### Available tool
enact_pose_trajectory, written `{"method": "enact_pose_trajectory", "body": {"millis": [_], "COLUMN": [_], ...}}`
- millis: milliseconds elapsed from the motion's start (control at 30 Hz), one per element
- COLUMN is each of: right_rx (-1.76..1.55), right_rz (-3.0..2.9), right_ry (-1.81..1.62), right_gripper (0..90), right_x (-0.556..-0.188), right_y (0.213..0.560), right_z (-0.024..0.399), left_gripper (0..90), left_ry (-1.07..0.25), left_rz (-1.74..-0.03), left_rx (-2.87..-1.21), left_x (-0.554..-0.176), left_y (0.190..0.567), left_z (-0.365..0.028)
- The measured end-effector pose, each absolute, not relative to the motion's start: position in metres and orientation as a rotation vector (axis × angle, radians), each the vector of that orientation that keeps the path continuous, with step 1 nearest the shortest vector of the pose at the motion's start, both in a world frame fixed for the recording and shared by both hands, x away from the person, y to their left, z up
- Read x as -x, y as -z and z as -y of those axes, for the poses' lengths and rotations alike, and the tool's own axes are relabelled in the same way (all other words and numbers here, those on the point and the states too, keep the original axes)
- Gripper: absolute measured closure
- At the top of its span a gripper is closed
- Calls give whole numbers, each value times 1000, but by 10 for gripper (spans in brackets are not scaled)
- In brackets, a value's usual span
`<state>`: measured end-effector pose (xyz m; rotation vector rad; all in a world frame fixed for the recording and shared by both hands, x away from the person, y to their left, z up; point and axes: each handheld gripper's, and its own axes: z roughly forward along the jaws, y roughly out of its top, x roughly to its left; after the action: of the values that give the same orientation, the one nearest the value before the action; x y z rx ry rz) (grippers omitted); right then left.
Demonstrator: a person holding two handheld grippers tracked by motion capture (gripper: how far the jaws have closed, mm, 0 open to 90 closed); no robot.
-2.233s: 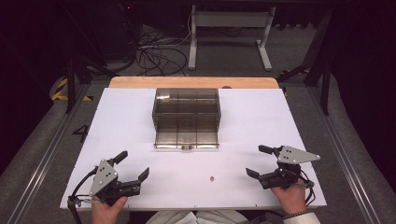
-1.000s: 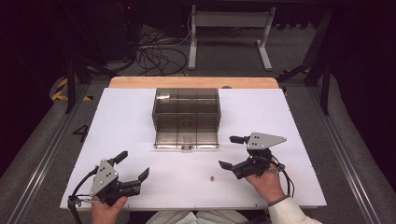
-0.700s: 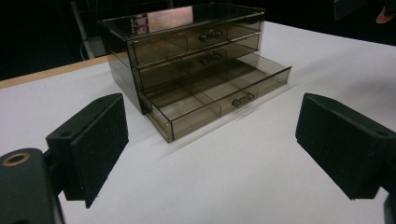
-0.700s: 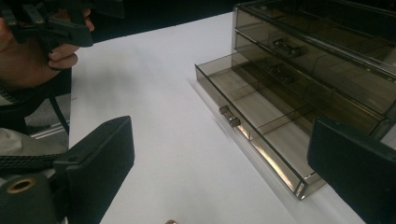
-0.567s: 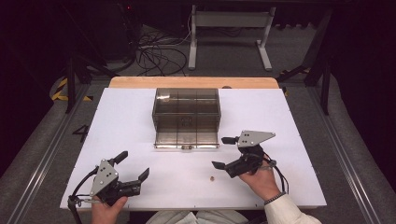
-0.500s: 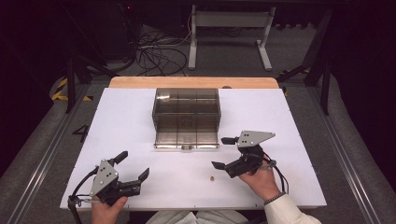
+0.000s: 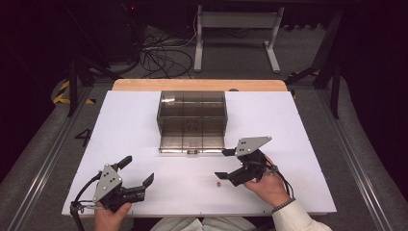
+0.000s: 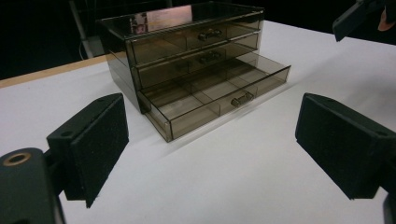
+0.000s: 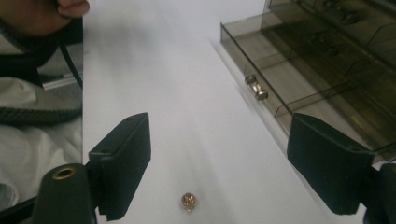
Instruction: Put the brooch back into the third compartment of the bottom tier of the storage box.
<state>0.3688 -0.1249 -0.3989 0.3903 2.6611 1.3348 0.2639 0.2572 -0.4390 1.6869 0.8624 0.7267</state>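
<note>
Left gripper (image 7: 136,171) sits near the box's (image 7: 192,120) front left, jaws wide apart; right gripper (image 7: 225,163) hovers just front-right of that box, jaws wide apart

Small gold bead (image 9: 188,201) on white table, near organizer's (image 7: 192,120) open bottom drawer (image 8: 219,98).

High view overhead, facing forward-down; both tool views low, close, sharing drawer box (image 7: 192,121).

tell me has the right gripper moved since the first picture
Yes. In the high view the right gripper has gone left and slightly forward, nearer the drawer box and the small bead.
</note>
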Motion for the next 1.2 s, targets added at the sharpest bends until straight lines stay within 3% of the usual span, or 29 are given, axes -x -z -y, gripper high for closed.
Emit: {"method": "enact_pose_trajectory", "body": {"millis": [333, 1200], "right_rx": [-319, -303], "right_rz": [-2783, -2914], "right_ry": [-1135, -849], "right_gripper": [328, 474], "right_x": [-366, -367], "right_y": [411, 429], "right_z": [106, 90], "left_gripper": [107, 107], "left_ry": [-726, -724], "left_rz": [-865, -868], "left_rx": [-1686, -1684], "left_x": [-264, -264], "left_y": [439, 439], "left_z": [-257, -257]}}
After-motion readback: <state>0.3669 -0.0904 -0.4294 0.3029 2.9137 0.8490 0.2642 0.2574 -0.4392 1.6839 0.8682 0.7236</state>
